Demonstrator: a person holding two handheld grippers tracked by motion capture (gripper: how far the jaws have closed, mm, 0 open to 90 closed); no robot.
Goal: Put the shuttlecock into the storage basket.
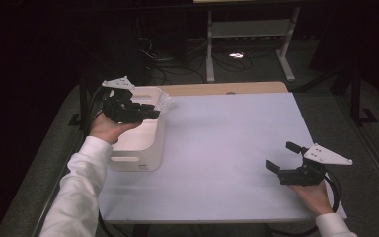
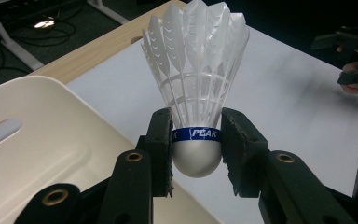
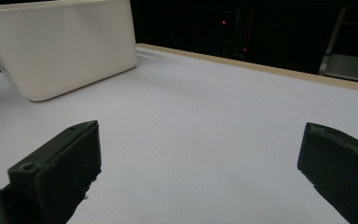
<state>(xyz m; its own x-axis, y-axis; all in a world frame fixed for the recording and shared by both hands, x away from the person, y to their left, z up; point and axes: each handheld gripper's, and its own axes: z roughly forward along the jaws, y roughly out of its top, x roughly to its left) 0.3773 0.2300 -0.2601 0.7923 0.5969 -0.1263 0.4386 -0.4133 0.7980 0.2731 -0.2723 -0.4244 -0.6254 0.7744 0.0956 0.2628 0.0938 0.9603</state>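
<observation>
White-sleeved left hand [image 1: 106, 129] above bin [image 1: 143, 143]

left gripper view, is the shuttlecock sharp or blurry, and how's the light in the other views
Left gripper view: the shuttlecock is sharp, its blue band's lettering readable, while the left tongs gripping its cork look softer. High view: dim and grainy, the floor nearly black beyond the table. Right gripper view: right tongs blurred, bin evenly lit.

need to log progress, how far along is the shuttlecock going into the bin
Done: the left gripper is shut on the shuttlecock at its cork and holds it over the rim of the white bin. In hand: carrying it over the bin. Left: opening the jaws so it drops inside. The right gripper rests open over the white table.
</observation>
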